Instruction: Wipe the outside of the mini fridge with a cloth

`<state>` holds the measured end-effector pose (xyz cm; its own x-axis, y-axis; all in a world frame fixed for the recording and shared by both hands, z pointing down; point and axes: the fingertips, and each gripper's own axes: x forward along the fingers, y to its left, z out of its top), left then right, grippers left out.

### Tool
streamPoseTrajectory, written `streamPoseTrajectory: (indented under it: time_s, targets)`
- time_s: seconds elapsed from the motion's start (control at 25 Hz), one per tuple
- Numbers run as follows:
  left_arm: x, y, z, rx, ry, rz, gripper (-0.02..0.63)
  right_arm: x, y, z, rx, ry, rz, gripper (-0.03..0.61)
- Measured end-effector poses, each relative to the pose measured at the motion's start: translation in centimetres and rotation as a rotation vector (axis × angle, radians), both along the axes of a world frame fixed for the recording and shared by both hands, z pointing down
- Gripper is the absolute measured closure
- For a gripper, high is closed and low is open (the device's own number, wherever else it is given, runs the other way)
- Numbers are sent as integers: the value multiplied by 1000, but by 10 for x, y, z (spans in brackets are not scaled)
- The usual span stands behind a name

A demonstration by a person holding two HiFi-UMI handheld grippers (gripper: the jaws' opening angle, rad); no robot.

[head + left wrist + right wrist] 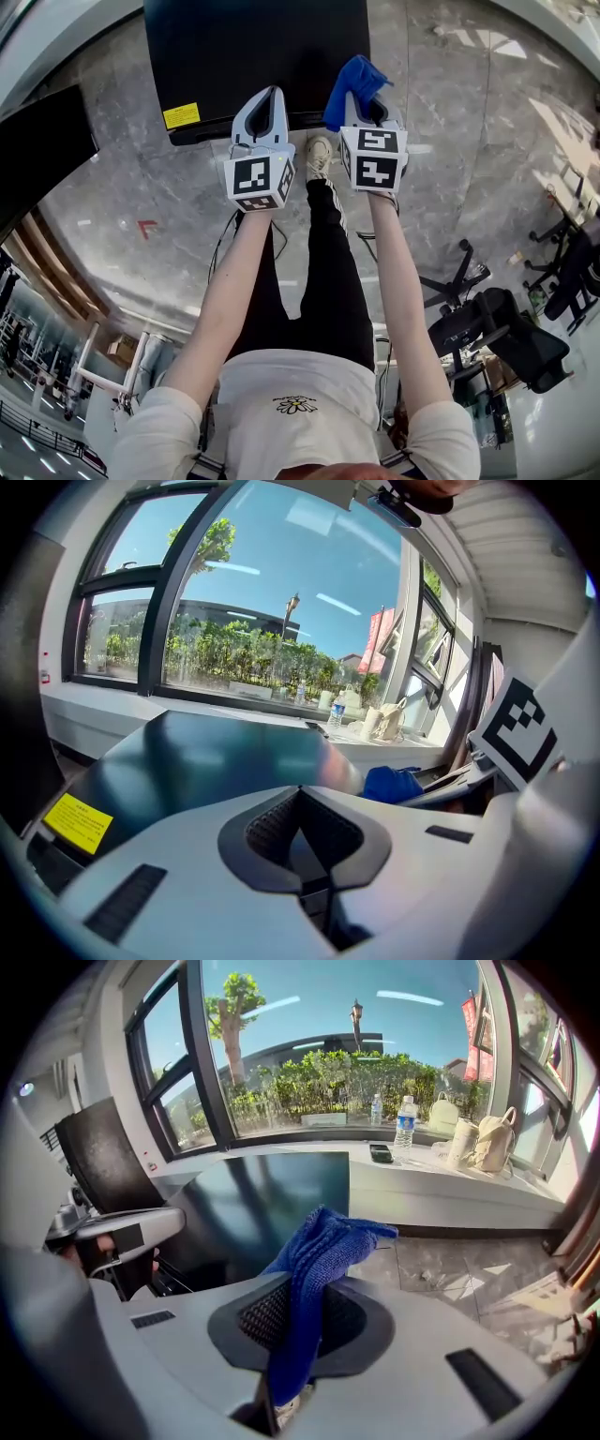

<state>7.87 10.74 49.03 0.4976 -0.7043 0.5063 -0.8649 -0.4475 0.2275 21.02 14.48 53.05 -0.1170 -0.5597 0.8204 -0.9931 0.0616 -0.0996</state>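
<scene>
While arms (232, 281) extend forward, right tongs (367, 103) pinching cloth (354, 82), left tongs (266, 95) closed.

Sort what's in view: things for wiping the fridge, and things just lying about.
For the job: mini fridge; blue cloth pinched in the right gripper; left gripper, shut and empty.

Lying about: water bottle, phone and bags on the windowsill; office chairs on the floor.

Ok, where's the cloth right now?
In the head view the blue cloth is pinched in the right gripper, held by the near right corner of the black mini fridge.
</scene>
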Motion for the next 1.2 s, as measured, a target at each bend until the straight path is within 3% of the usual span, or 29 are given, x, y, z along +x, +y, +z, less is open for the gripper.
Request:
streamPoseTrajectory:
  time_s: [0.28,0.48,0.64,0.96,1.08,1.2]
  targets:
    - [-7,3,4,-13,-13,-22,611,13,4,-4,6,58,1,517]
    - [-15,3,-3,-9,-19,-27,611,35,5,-3,-9,104,76,517]
    - [-23,3,-37,-17,-8,-48,611,55,10,-17,-52,139,150,517]
    - [-42,-39,-180,88,97,-157,611,44,-36,-205,219,50,176,517]
    - [-52,-70,-248,192,116,-164,611,24,-64,-295,376,35,151,517]
    - [-71,-79,-348,310,166,-161,611,-10,-68,-399,515,-22,127,517]
